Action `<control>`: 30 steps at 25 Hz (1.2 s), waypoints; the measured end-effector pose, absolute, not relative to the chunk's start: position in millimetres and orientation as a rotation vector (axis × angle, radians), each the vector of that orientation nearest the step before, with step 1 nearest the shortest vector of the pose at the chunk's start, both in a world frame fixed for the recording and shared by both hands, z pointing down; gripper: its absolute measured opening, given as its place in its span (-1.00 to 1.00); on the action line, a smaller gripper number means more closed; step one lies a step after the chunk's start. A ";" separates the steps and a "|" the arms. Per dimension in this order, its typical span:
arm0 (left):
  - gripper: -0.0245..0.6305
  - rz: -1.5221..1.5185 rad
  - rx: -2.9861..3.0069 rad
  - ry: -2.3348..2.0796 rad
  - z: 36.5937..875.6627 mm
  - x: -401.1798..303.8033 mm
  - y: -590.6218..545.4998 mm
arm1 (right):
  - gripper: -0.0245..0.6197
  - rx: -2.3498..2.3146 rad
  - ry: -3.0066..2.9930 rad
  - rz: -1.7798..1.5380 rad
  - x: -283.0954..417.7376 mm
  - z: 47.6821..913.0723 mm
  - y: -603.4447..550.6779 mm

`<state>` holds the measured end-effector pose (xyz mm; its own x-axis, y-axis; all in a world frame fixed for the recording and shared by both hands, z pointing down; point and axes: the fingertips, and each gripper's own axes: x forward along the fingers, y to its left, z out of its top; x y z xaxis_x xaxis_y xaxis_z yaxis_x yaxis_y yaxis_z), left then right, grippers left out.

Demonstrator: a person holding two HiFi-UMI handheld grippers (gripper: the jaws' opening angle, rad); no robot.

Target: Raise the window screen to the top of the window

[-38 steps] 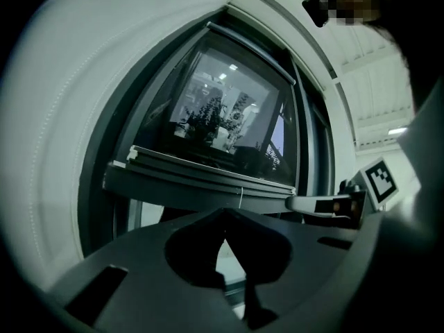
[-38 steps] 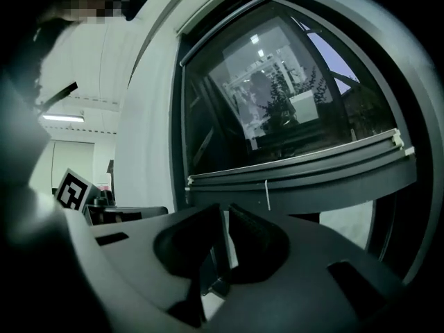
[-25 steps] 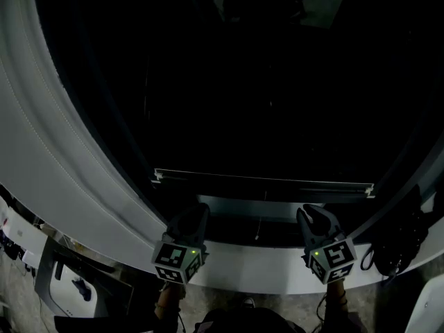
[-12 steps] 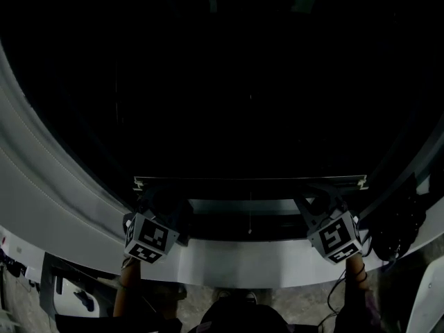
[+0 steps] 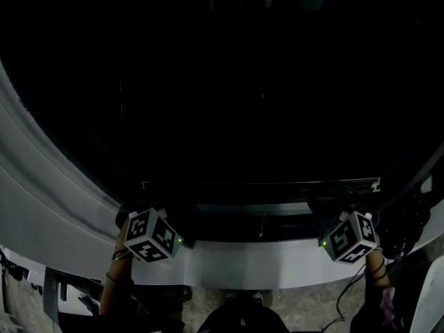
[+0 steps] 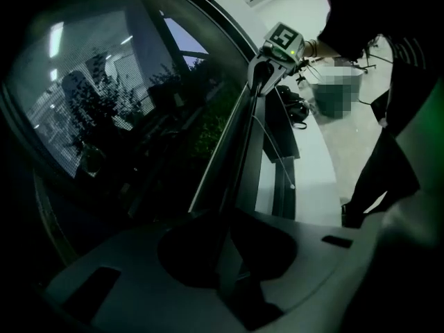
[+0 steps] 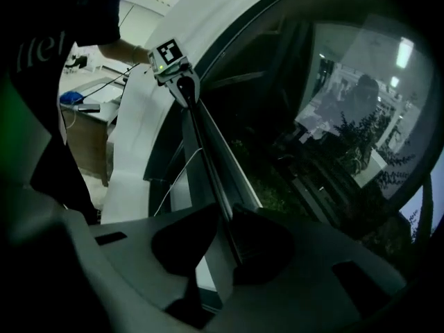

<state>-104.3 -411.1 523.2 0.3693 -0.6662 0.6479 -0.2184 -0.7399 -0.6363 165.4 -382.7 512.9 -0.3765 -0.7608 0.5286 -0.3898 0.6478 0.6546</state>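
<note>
- Where the window screen [image 6: 97,109] covers the dark pane, its mesh shows as a fine dotted grain in the left gripper view, and its bottom rail [image 5: 260,183] lies level, low in the window, just above the white sill [image 5: 263,266].
- At the rail's left end, the left gripper [image 6: 225,245] has both jaws pressed onto the rail, with no gap showing on either side.
- At the rail's right end, the right gripper [image 7: 223,245] is clamped the same way, one jaw on each face of the rail.
- Each gripper view looks straight down the length of the rail to the other gripper's marker cube at the far end.
- From the middle of the rail a thin white pull cord [image 6: 274,151] hangs loose toward the sill.
- Around the pane, the broad pale window frame [image 5: 41,186] curves up the left side in the head view.
- Beyond the glass, green foliage [image 7: 277,179] is visible, overlaid with reflections of ceiling lights.
- Below the sill, the person's left forearm [image 5: 114,283] reaches up to its gripper.
- Farther off, in the right gripper view, a desk [image 7: 87,116] stands near the wall.
</note>
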 end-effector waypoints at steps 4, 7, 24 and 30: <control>-0.76 -1.319 -2.208 0.720 523.0 -102.1 -411.5 | -0.71 0.859 -1.966 -0.525 164.8 514.8 -385.0; -0.76 -1.313 -2.203 0.704 524.0 -101.6 -413.5 | -0.74 0.840 -1.976 -0.470 164.3 514.7 -386.9; -0.86 -1.644 -2.056 0.567 527.7 -100.0 -408.4 | -0.84 0.573 -1.758 -0.357 155.9 511.8 -382.4; -0.83 -1.406 -2.197 0.651 472.3 -98.0 -408.2 | -0.84 0.664 -1.803 -0.446 168.0 467.9 -381.7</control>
